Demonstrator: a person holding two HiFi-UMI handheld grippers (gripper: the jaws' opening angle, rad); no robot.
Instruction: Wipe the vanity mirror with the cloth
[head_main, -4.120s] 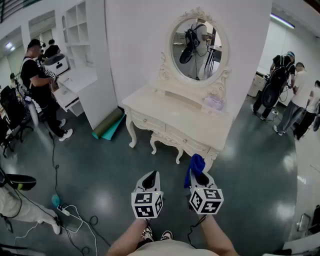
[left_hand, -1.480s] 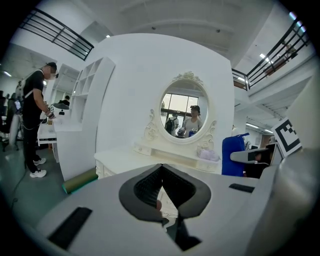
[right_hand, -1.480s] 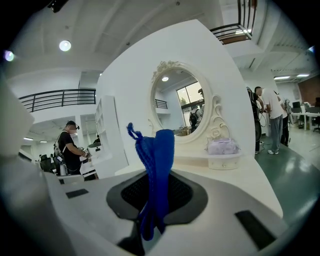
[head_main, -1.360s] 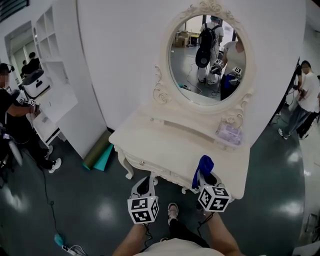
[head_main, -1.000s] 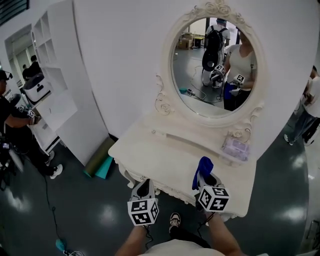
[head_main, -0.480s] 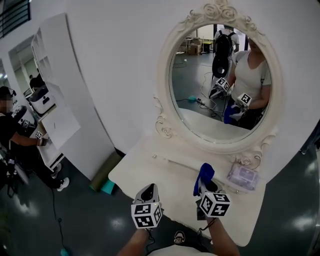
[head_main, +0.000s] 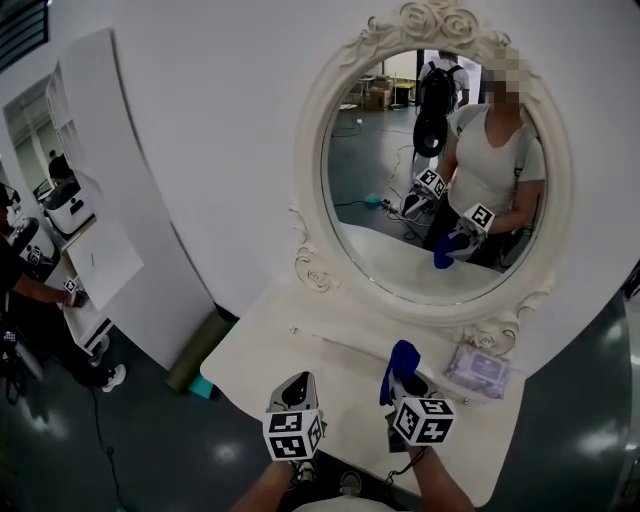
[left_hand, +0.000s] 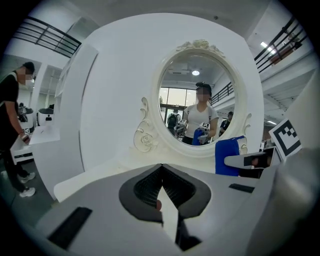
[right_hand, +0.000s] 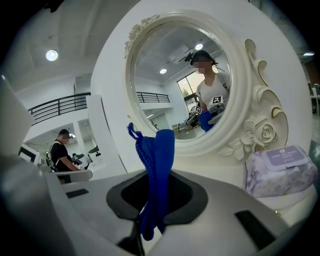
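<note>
An oval vanity mirror (head_main: 440, 190) in a carved cream frame stands at the back of a cream dressing table (head_main: 290, 365). It also fills the left gripper view as mirror (left_hand: 197, 107) and the right gripper view as mirror (right_hand: 180, 85). My right gripper (head_main: 403, 378) is shut on a blue cloth (head_main: 401, 361) that sticks up from its jaws, over the tabletop and short of the glass. The same cloth (right_hand: 156, 175) hangs from those jaws in the right gripper view. My left gripper (head_main: 297, 385) is shut with nothing in it, near the table's front edge.
A pack of wipes (head_main: 480, 368) lies on the table at the mirror's right foot, also seen as pack (right_hand: 280, 170). A white shelf unit (head_main: 95, 200) and people (head_main: 25, 290) stand to the left. Rolled mats (head_main: 195, 360) lie on the dark floor beside the table.
I have walked up to the dressing table: mirror and table have grown much larger in view. Both grippers now hang over the tabletop, the right one holding the cloth throughout.
</note>
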